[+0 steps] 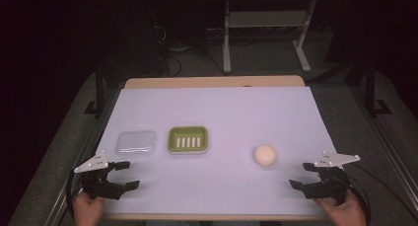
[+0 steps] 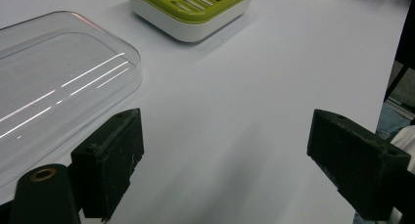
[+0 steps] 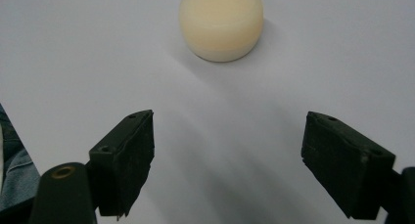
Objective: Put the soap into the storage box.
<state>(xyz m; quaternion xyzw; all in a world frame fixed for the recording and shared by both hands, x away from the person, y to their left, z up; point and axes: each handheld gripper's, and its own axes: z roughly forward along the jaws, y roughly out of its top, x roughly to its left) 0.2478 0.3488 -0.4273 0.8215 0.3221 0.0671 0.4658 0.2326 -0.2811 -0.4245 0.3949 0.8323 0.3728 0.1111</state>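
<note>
A round cream bar of soap (image 1: 265, 155) lies on the white worktop (image 1: 217, 112), right of centre and toward the near side; in the right gripper view the soap (image 3: 221, 22) sits just beyond the two black jaws, apart from them. To its left, about mid-worktop, stands a green soap dish (image 1: 188, 139) with a slotted top on a white base, and just left of that lies a clear plastic lid (image 1: 136, 143), close beside the dish but not touching it. In the left gripper view the lid (image 2: 54, 82) fills the left side, its near edge just above the left jaw, and the dish (image 2: 193, 9) stands farther off. The right gripper (image 1: 301, 174) hovers at the near right corner of the worktop, held by a hand (image 1: 345, 211), its jaws spread wide and holding nothing. The left gripper (image 1: 127, 175) hovers at the near left corner, held by the other hand (image 1: 87, 208), its jaws likewise wide apart and empty. Beyond the far edge of the worktop the floor is dark, with white table legs (image 1: 226, 38) standing there.
</note>
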